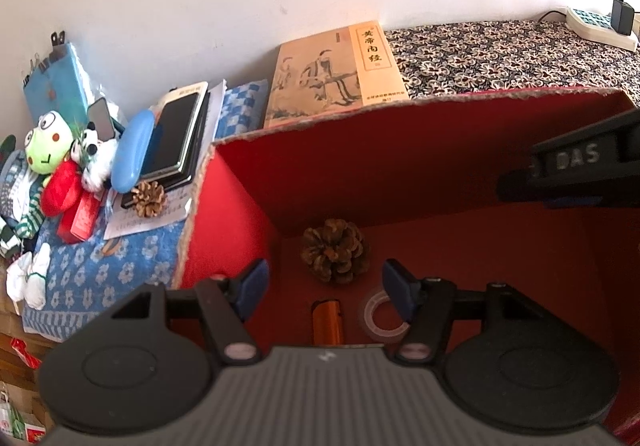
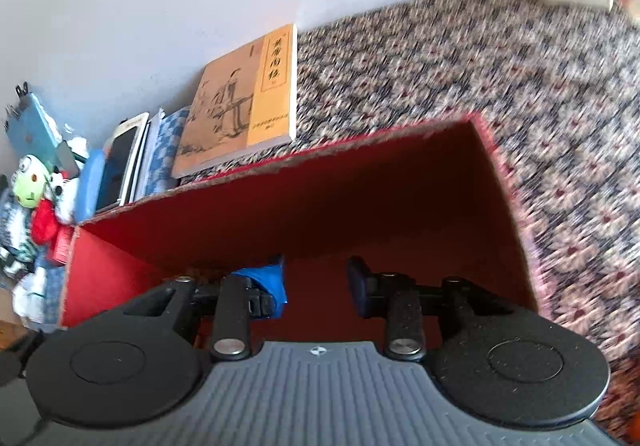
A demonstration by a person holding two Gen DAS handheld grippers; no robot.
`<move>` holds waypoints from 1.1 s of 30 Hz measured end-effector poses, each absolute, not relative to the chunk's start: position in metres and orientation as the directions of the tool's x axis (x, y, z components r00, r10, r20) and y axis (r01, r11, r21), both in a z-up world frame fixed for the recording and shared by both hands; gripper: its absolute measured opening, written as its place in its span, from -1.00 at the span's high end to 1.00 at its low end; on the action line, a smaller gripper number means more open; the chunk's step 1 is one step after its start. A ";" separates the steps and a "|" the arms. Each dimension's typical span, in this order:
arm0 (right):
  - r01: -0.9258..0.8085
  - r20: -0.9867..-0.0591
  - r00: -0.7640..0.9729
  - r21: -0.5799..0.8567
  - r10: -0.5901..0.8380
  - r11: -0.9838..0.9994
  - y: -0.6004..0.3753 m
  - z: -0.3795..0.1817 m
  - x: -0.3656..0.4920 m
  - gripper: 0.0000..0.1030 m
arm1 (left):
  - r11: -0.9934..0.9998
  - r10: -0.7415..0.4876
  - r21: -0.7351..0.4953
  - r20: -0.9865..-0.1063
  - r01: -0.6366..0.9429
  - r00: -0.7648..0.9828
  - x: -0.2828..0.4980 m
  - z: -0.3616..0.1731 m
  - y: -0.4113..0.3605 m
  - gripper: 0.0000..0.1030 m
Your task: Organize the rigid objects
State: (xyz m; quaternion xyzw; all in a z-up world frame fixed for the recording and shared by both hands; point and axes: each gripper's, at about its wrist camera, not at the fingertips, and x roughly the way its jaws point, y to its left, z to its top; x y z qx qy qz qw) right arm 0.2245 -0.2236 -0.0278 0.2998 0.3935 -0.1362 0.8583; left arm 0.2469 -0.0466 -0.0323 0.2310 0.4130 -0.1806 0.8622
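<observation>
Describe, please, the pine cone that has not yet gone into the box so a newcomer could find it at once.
Start at the red box and look just past its left wall, to the cluttered blue floral cloth. There the loose pine cone sits on a sheet of paper beside a blue case. It is smaller than the pine cone inside the box.

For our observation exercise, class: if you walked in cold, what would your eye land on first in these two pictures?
First, the big red box, open at the top and filling the middle of both views. Inside it, in the left wrist view, a pine cone sits on the floor of the box, with an orange cylinder and a roll of clear tape nearer the camera. Behind the box, a yellow book with an ink drawing leans at the wall.
</observation>
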 end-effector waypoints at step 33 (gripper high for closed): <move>0.307 -0.533 0.846 0.449 -0.024 0.839 -0.194 0.018 0.100 0.65 | 0.862 -0.152 0.251 -0.701 0.440 0.697 0.173 0.036 -0.009 -0.30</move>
